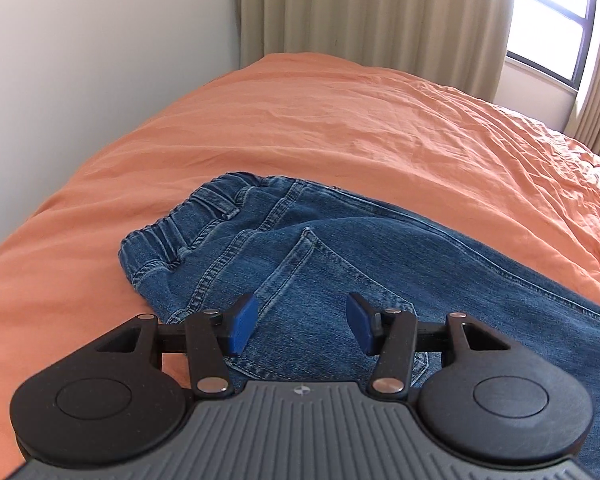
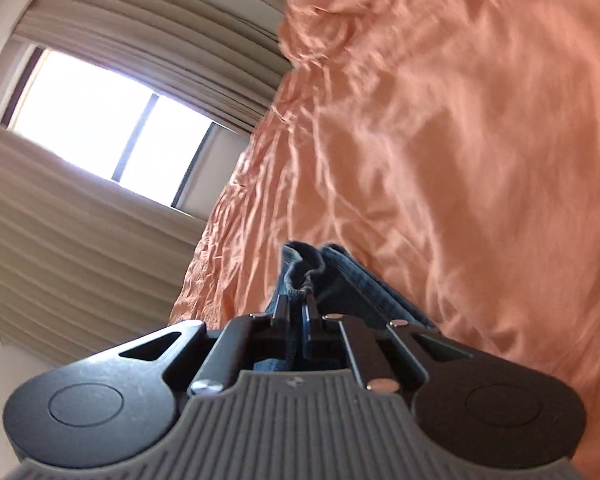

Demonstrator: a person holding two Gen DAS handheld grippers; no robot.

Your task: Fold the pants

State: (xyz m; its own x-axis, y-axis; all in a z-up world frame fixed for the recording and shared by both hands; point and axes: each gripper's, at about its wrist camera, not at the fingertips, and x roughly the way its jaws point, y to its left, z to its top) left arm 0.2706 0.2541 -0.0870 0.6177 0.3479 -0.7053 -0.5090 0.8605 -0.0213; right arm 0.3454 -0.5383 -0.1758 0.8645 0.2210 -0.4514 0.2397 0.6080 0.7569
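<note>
Pants: blue denim pants (image 1: 340, 248) lay on the rumpled orange bedspread (image 1: 340, 120), elastic waistband toward ten o'clock in the left wrist view.
Left gripper (image 1: 302, 326): blue pads stood apart above the denim — nothing between them.
Right gripper (image 2: 296, 308): closed tight on a bunched denim edge (image 2: 300, 268).
Surroundings: beige pleated curtains (image 1: 372, 12) and a bright window (image 2: 100, 120) beyond the bed — white wall (image 1: 100, 40) at nine o'clock.

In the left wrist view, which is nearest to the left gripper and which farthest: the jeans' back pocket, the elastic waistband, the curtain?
From the left gripper, open above the jeans:
1. Back pocket, directly under the fingertips.
2. Elastic waistband, ahead and left.
3. Curtain, behind the orange bed.
</note>
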